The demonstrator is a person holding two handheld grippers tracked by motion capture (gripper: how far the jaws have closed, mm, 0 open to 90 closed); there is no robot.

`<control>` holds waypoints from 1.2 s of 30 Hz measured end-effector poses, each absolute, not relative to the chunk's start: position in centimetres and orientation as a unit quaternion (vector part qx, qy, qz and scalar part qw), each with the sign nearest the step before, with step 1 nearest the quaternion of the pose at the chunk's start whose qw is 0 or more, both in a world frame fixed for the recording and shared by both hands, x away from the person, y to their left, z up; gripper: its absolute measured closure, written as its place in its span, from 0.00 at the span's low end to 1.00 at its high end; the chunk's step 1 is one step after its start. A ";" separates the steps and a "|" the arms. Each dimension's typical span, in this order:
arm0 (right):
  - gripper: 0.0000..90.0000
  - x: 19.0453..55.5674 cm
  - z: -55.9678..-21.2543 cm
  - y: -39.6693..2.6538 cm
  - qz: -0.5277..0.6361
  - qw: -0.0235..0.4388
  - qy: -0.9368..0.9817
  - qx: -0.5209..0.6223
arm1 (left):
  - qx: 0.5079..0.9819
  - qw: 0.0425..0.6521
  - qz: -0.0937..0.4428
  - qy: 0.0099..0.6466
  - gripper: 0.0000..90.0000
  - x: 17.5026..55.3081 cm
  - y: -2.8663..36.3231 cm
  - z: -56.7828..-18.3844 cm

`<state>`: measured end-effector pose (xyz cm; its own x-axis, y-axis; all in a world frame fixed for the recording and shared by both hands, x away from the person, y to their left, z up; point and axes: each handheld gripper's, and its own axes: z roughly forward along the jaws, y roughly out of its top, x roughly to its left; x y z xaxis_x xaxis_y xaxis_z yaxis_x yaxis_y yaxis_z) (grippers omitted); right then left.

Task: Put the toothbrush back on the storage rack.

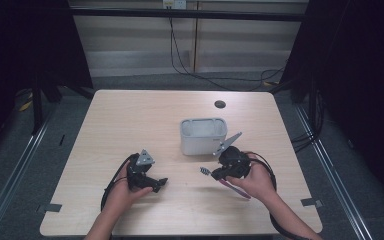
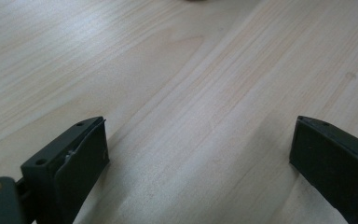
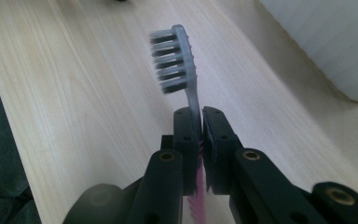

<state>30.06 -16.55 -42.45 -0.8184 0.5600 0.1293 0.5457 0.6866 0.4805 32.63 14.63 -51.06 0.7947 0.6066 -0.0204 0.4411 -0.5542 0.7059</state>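
Observation:
A toothbrush (image 3: pixel 182 60) with a grey bristled head, clear neck and pink handle is clamped in my right gripper (image 3: pixel 200 116), whose jaws are shut on its neck. In the high view the right gripper (image 1: pixel 215 172) hovers just above the table in front of the bin, the brush head (image 1: pixel 204 171) pointing left and the pink handle (image 1: pixel 237 190) trailing under the hand. A pale grey rectangular bin (image 1: pixel 203 136) stands at mid-table. My left gripper (image 1: pixel 161 184) rests low at the front left, open, with bare wood between its fingers (image 2: pixel 81 161).
The light wooden table (image 1: pixel 130 120) has a round cable hole (image 1: pixel 220 104) behind the bin. Cables run along the floor beyond the far edge. The bin's white wall (image 3: pixel 335 42) is close at the upper right of the right gripper view.

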 end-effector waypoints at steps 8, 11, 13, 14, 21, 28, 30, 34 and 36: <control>0.94 30.2 -41.0 -17.2 0.281 0.023 0.908 0.310 | 0.874 0.365 0.114 0.300 0.04 32.6 14.6 -51.1; 0.94 30.4 -40.4 -17.6 0.295 0.026 0.903 0.312 | 0.875 0.364 0.115 0.299 0.04 32.6 14.6 -51.1; 0.94 30.5 -40.1 -17.8 0.303 0.031 0.900 0.311 | 0.873 0.366 0.114 0.301 0.04 32.6 14.6 -51.1; 0.94 30.5 -40.0 -17.8 0.307 0.030 0.898 0.313 | 0.873 0.366 0.114 0.301 0.04 32.6 14.6 -51.1; 0.94 30.7 -39.2 -18.4 0.334 0.039 0.886 0.320 | 0.873 0.366 0.114 0.302 0.04 32.6 14.6 -51.1; 0.94 31.0 -38.5 -18.9 0.358 0.043 0.873 0.329 | 0.874 0.365 0.114 0.300 0.04 32.6 14.6 -51.1; 0.94 31.1 -38.3 -19.0 0.365 0.044 0.868 0.333 | 0.873 0.367 0.114 0.302 0.04 32.6 14.6 -51.1; 0.94 31.2 -38.0 -19.2 0.375 0.049 0.863 0.335 | 0.874 0.364 0.115 0.299 0.04 32.6 14.6 -51.1; 0.94 31.3 -37.9 -19.3 0.381 0.052 0.860 0.336 | 0.874 0.364 0.115 0.299 0.04 32.6 14.6 -51.1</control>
<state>31.28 -19.26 -37.90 -0.7683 0.6180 0.1668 0.5389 0.4838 0.6896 32.63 14.64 -51.05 0.7946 0.6069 -0.0178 0.4400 -0.5554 0.7056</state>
